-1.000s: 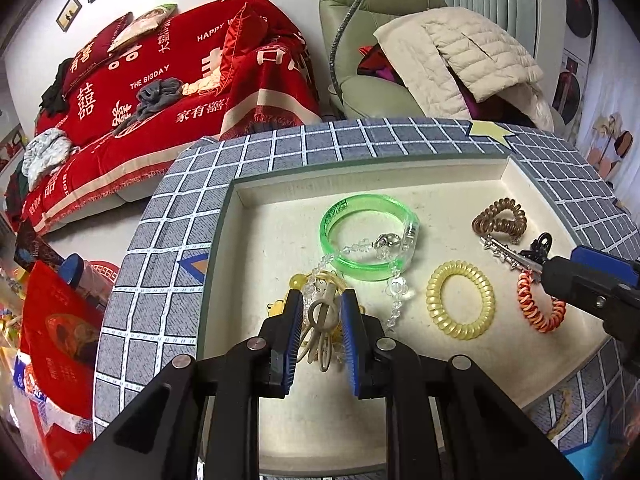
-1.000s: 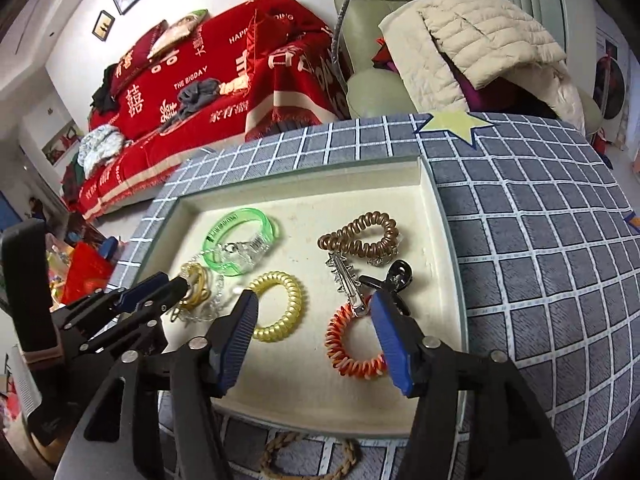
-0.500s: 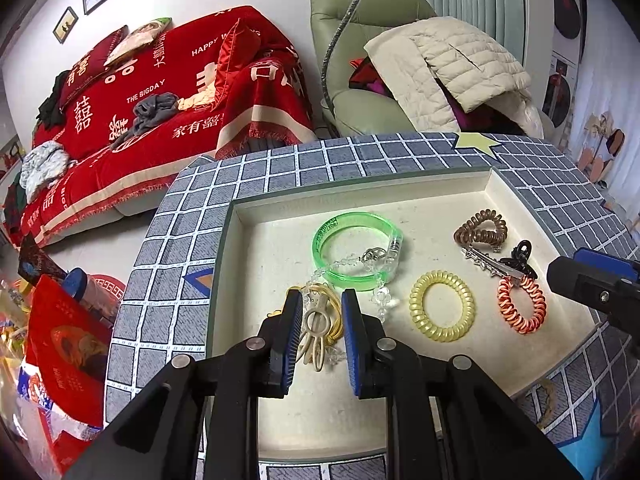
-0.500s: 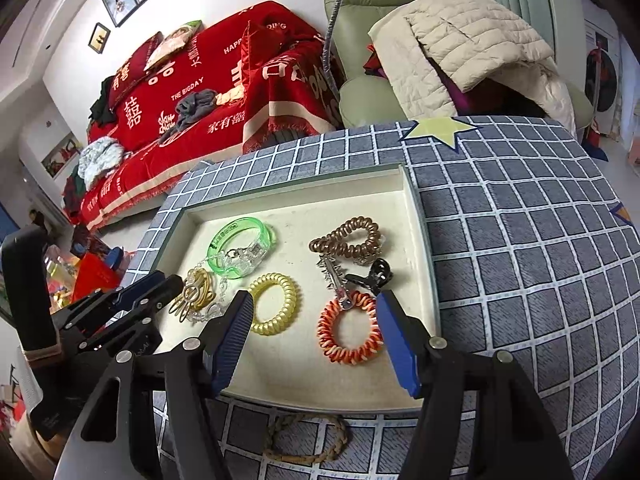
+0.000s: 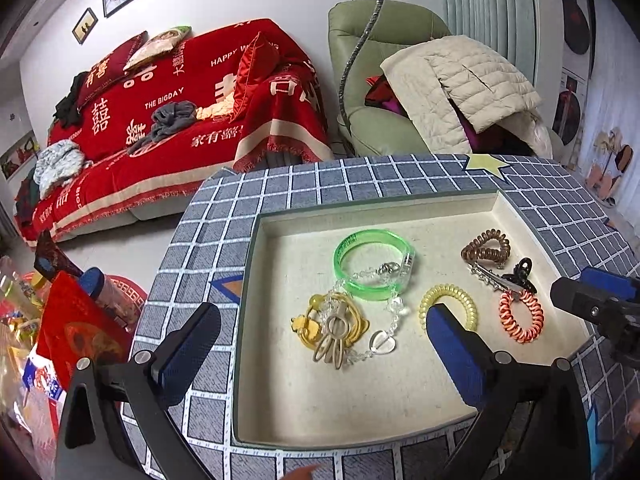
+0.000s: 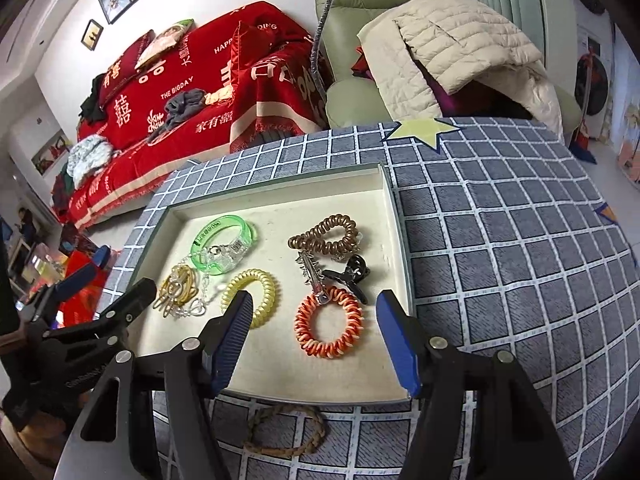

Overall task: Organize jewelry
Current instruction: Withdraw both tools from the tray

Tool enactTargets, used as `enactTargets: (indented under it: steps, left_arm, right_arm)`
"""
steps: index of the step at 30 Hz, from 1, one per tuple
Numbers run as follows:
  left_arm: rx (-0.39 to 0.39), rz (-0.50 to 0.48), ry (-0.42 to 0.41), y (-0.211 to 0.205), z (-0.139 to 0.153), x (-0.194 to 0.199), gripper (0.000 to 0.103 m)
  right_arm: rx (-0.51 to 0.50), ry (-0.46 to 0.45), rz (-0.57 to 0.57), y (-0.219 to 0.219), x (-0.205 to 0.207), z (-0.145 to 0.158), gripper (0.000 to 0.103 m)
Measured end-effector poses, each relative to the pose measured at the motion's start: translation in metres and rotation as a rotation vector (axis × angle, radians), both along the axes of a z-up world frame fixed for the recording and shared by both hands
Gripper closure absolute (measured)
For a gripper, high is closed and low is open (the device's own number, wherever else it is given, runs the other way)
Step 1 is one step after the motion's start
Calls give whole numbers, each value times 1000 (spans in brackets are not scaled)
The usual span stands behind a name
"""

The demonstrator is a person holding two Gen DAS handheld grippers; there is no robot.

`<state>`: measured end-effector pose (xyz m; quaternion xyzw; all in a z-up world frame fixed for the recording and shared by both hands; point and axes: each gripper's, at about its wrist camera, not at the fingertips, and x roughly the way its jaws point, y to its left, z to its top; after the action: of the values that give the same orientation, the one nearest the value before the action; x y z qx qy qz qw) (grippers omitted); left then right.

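Observation:
A cream tray (image 5: 360,408) (image 6: 280,196) holds a green bangle (image 5: 373,263) (image 6: 224,240), a yellow coil tie (image 5: 448,300) (image 6: 256,292), an orange coil tie (image 5: 520,316) (image 6: 329,328), a brown coil tie (image 5: 486,246) (image 6: 324,234), a black clip (image 5: 520,274) (image 6: 348,276), and beige hair ties (image 5: 332,332) (image 6: 178,288) tangled with a clear bead chain. My left gripper (image 5: 320,348) is open wide and empty above the hair ties. My right gripper (image 6: 314,340) is open and empty over the orange tie.
A braided brown bracelet (image 6: 286,428) lies on the grey checked tablecloth (image 6: 500,260) just outside the tray's near rim. A red-covered sofa (image 5: 180,112) and a green armchair (image 5: 384,80) stand beyond the table. Red bags (image 5: 72,336) sit at the left.
My left gripper has let go of the beige hair ties and opened wide; they now lie in the tray. Both grippers have pulled back a little.

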<state>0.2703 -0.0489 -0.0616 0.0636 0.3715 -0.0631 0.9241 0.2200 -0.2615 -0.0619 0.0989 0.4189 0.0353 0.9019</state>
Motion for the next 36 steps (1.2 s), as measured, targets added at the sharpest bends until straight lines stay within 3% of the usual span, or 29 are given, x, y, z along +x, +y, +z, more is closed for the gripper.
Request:
enactTargets:
  steps: [5, 8, 11, 22, 26, 36]
  left_arm:
    - [-10, 7, 4, 0, -2, -7, 0]
    - [-17, 11, -3, 2, 0, -12, 0]
    - [-24, 9, -13, 4, 4, -19, 0]
    - [-29, 74, -111, 16, 19, -66, 0]
    - [-63, 118, -129, 27, 17, -86, 0]
    - [-58, 148, -145, 35, 7, -115, 0]
  right_arm:
    - [-37, -49, -13, 4, -9, 5, 20]
    - [-39, -93, -25, 6, -16, 9, 0]
    - [-62, -139, -27, 11, -26, 14, 0]
    - [-104, -164, -54, 22, -59, 24, 0]
    - [-125, -193, -80, 25, -78, 26, 0]
    - [-224, -258, -114, 37, -117, 25, 0]
